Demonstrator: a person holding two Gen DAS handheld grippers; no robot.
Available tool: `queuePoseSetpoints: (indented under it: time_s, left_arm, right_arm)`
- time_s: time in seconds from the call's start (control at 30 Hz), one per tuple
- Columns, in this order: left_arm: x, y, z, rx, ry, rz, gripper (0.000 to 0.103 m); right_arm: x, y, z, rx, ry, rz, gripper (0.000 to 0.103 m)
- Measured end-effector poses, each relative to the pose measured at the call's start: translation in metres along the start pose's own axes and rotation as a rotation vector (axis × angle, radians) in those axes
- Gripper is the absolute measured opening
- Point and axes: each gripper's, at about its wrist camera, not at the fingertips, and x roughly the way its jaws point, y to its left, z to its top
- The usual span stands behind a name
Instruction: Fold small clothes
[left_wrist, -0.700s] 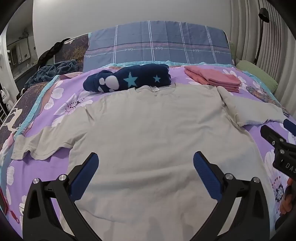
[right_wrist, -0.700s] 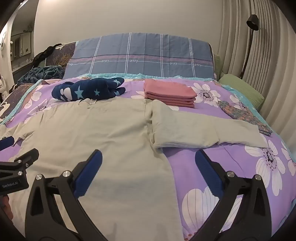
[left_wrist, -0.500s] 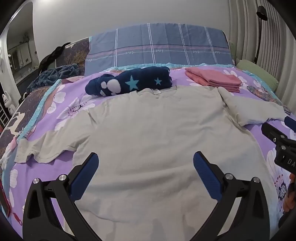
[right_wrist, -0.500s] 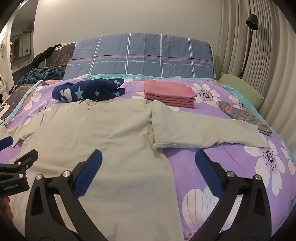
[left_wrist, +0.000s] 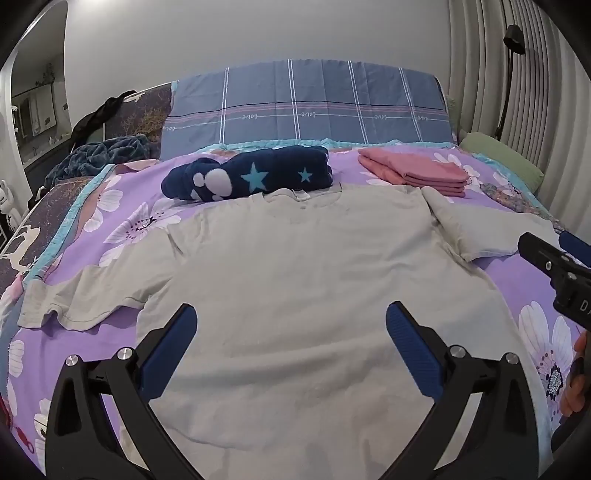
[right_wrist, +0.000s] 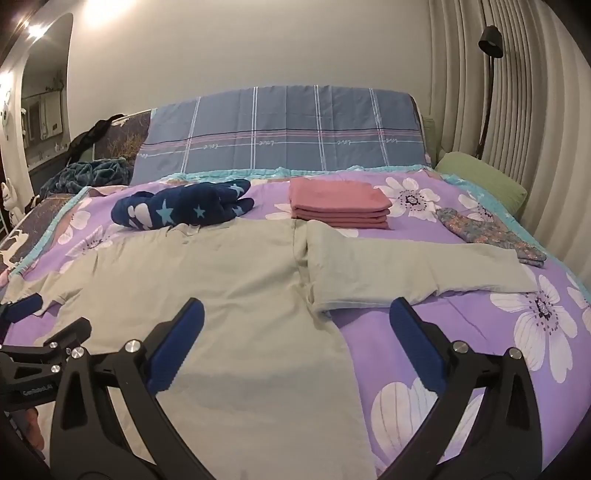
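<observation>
Shirt: a pale grey-green T-shirt (left_wrist: 314, 280) lies spread flat on the bed (left_wrist: 517, 280), collar toward the headboard, both sleeves out to the sides
Left gripper (left_wrist: 291, 332): jaws wide apart, nothing between them, above the lower body of the shirt
Right gripper (right_wrist: 295, 325): jaws wide apart, holding nothing, over the shirt's right edge where it meets the purple floral bedspread
Right sleeve (right_wrist: 406, 269): laid out flat, its end near a patterned cloth (right_wrist: 487, 232)
Beyond the collar: a navy star-print bundle (left_wrist: 251, 177) touching the neckline
Pink stack (right_wrist: 336, 201): folded clothes, just past the right shoulder
Headboard side: a blue plaid pillow (right_wrist: 280, 133), with a green pillow (right_wrist: 480, 177) to its right
</observation>
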Motion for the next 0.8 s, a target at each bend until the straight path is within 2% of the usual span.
queuePoseSetpoints:
  time_s: [0.8]
  left_arm:
    - [0.0051, 0.0020, -0.0017, -0.022, 0.027, -0.062, 0.102]
  right_arm:
    - [-0.0006, -0.0014, -0.0027, 0.043, 0.000, 0.027, 0.101]
